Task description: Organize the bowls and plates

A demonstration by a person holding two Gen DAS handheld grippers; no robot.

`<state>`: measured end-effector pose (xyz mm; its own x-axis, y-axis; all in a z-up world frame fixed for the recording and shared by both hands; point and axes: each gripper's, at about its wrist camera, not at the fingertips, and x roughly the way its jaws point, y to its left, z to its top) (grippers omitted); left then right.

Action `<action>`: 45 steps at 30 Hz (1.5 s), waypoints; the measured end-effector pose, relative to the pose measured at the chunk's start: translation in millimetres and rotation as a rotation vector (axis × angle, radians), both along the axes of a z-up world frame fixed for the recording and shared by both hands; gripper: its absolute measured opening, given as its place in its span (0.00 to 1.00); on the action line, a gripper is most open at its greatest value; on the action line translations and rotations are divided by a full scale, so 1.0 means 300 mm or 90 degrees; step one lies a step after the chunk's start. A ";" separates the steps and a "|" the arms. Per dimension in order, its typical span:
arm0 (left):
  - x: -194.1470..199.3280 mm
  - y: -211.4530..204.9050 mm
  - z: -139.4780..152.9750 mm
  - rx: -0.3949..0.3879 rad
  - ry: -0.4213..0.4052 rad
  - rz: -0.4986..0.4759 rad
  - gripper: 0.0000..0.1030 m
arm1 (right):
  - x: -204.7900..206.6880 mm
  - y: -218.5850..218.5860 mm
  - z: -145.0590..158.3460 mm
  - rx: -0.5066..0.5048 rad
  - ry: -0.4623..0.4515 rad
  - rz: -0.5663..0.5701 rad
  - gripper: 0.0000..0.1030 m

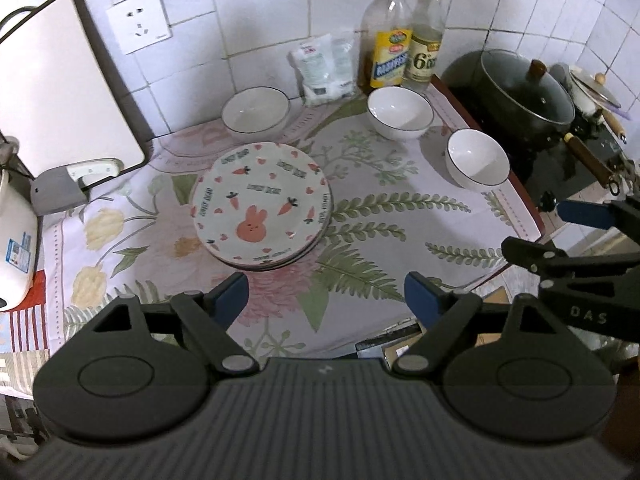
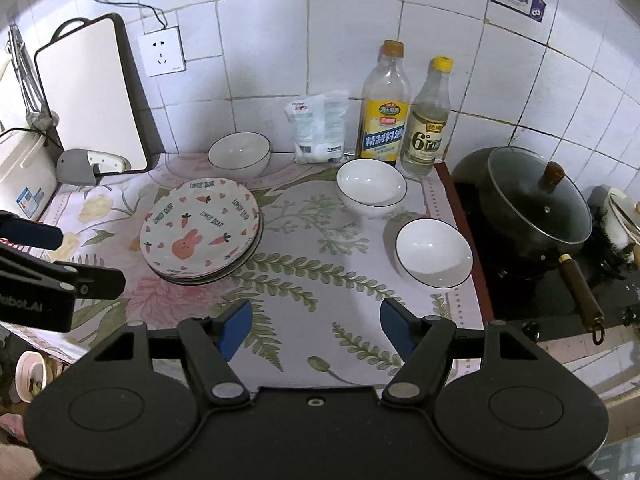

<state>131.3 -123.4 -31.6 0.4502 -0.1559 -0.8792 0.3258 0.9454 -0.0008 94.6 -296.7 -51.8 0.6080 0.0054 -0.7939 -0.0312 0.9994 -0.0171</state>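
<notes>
Plates (image 1: pixel 262 204) stood stacked left of three separate bowls (best nested squarely); left gripper (image 1: pixel 326 294) and right gripper (image 2: pixel 316 326) gaped empty.

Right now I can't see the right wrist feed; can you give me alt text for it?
The open, empty right gripper hovers over a floral tablecloth holding a stack of bunny-and-carrot patterned plates at left and three separate white dark-rimmed bowls. Two yellow-capped bottles stand against the tiled wall, a lidded black pot at right.
</notes>
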 end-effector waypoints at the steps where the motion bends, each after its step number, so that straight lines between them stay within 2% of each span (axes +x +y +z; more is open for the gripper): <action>1: 0.006 -0.019 -0.007 0.001 0.003 -0.002 0.82 | 0.000 -0.026 -0.008 0.010 -0.004 0.001 0.73; 6: 0.046 -0.123 -0.037 -0.015 0.006 -0.008 0.82 | 0.006 -0.175 -0.061 0.058 -0.047 0.020 0.73; 13: 0.130 -0.271 -0.091 -0.066 -0.026 0.024 0.82 | 0.069 -0.369 -0.196 0.051 -0.103 0.033 0.73; 18: 0.190 -0.371 -0.178 -0.071 -0.074 0.063 0.82 | 0.158 -0.492 -0.303 0.063 -0.097 0.012 0.73; 22: 0.246 -0.445 -0.279 -0.080 -0.084 0.069 0.82 | 0.221 -0.563 -0.396 0.080 -0.072 -0.004 0.73; 29: 0.341 -0.569 -0.409 -0.097 -0.074 0.065 0.81 | 0.302 -0.616 -0.510 0.072 -0.046 -0.010 0.73; 34: 0.402 -0.638 -0.481 -0.098 -0.065 0.056 0.78 | 0.354 -0.658 -0.559 0.105 -0.033 -0.028 0.72; 42: 0.511 -0.700 -0.582 -0.136 0.007 0.060 0.51 | 0.412 -0.684 -0.593 0.140 -0.010 -0.047 0.65; 44: 0.535 -0.709 -0.605 -0.141 0.023 0.059 0.36 | 0.425 -0.690 -0.604 0.152 0.000 -0.053 0.61; 45: 0.546 -0.712 -0.616 -0.142 0.034 0.060 0.32 | 0.431 -0.692 -0.609 0.156 0.003 -0.059 0.60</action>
